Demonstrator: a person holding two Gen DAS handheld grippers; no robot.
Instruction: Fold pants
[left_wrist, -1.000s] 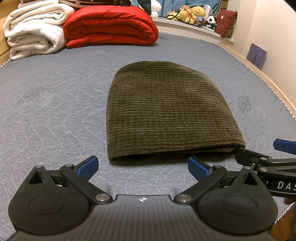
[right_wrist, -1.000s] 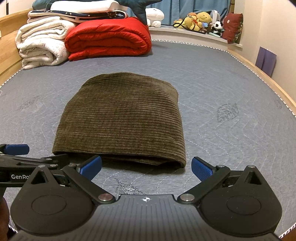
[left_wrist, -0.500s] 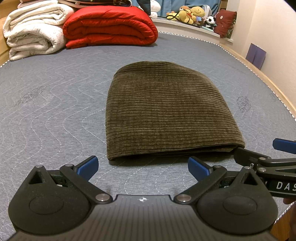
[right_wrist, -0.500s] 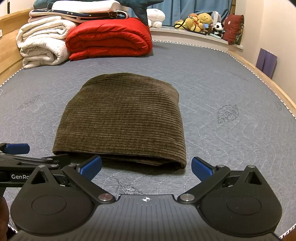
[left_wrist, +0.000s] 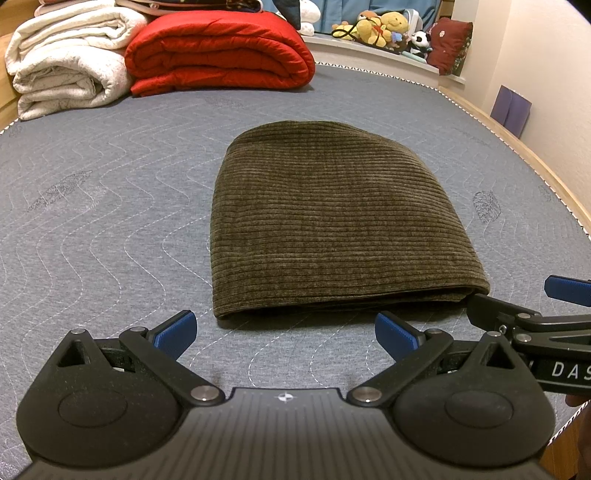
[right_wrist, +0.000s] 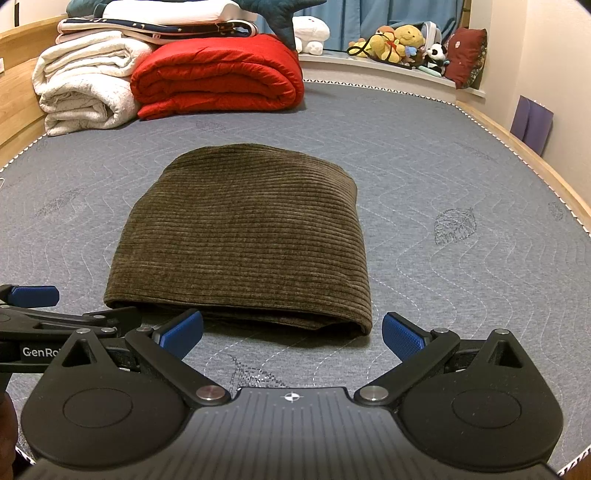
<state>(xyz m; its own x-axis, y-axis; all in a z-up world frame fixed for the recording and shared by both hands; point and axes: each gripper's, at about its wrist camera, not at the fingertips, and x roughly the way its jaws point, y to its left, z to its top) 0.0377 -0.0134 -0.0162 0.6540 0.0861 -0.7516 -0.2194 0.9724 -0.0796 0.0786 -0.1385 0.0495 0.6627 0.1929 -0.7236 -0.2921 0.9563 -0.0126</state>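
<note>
pants (left_wrist: 332, 229) lie folded in a brown bundle mid-bed (left_wrist: 110, 206), near edge just ahead of both grippers. left gripper (left_wrist: 284, 330) and right gripper (right_wrist: 291, 334) hover side by side, fingers apart, holding nothing.

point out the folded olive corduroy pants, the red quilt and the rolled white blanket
folded olive corduroy pants (left_wrist: 332, 225), left wrist view, middle of top layer
folded red quilt (right_wrist: 218, 74), right wrist view, middle of its front
rolled white blanket (left_wrist: 66, 77), left wrist view, centre of roll
</note>
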